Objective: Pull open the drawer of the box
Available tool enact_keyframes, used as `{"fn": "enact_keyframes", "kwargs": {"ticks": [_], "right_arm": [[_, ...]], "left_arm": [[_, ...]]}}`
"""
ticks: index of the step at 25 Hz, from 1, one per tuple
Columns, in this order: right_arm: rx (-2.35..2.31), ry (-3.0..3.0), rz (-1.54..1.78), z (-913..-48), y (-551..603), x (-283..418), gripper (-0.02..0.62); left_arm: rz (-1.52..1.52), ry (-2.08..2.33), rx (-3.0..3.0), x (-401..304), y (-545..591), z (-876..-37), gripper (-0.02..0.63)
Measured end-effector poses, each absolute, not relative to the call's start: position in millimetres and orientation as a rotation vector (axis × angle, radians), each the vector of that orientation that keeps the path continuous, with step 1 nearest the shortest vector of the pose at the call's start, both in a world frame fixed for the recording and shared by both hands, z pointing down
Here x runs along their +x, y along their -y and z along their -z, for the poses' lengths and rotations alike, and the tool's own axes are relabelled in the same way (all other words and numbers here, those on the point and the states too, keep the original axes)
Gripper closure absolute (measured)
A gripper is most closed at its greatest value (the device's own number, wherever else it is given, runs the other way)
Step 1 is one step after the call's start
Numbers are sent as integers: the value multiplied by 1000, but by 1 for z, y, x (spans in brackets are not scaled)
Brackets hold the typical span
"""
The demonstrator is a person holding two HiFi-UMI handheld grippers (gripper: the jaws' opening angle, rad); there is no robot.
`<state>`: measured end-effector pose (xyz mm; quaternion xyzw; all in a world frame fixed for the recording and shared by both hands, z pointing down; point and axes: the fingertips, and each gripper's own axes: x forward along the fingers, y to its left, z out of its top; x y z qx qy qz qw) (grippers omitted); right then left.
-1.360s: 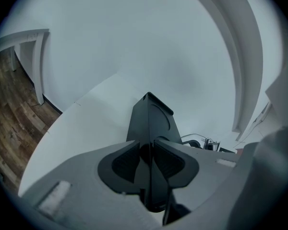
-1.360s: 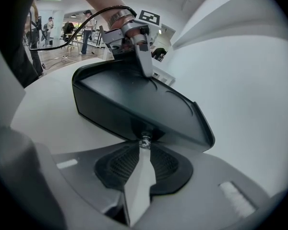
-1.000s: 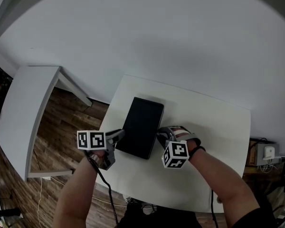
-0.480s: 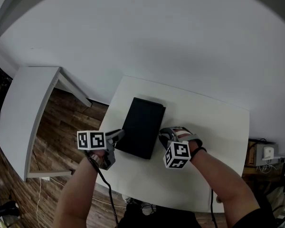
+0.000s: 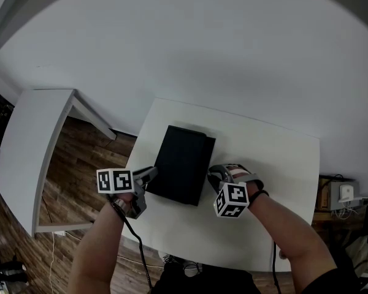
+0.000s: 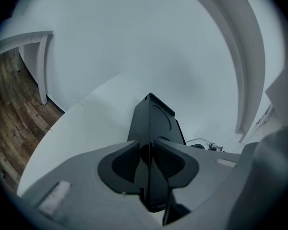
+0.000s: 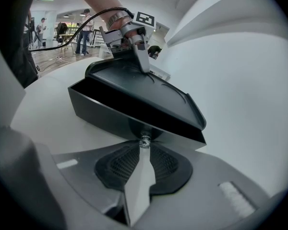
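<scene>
Step in hand, as I read it: draw the drawer out by its knob while the box is held down. To do it well, pull the right gripper (image 7: 144, 146) straight back along the drawer's line, level with the table (image 5: 270, 182) and without twisting. The knob (image 7: 144, 140) is small and shiny and looks apt to slip out of the tips. Pull slowly, since a jerk would likely drag the whole box (image 5: 183, 163) instead of sliding the drawer. The left gripper (image 6: 148, 153) has to do the opposite job, keeping the box from following or pivoting on the smooth white top. Risk: it grips at one corner only, so an off-line pull could swing the box round. Jaws, nearest first. The right jaws are nearly together, tips pinching the knob at the middle of the drawer front (image 7: 182, 134), pads otherwise bare, table showing through the slit behind the tips. The drawer looks in or barely out; I cannot tell which. The box lies flat, near the middle of the table, long side running away from the person, with the right gripper at its near right corner. The left jaws stand fairly wide, clamped on the box's upright edge at the near left corner, a pad (image 6: 126, 159) on each side of it. Seen from the right gripper view, one left jaw lies over the lid at the far end.
</scene>
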<state>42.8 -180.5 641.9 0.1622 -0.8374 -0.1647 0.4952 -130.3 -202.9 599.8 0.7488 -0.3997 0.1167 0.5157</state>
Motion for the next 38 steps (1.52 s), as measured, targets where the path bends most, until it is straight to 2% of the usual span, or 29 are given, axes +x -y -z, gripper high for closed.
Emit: {"fn": "enact_keyframes", "kwargs": {"ticks": [38], "right_arm": [[470, 2021, 362, -640, 168, 88, 526]], "left_arm": [[-255, 959, 1792, -130, 202, -599, 502]]}}
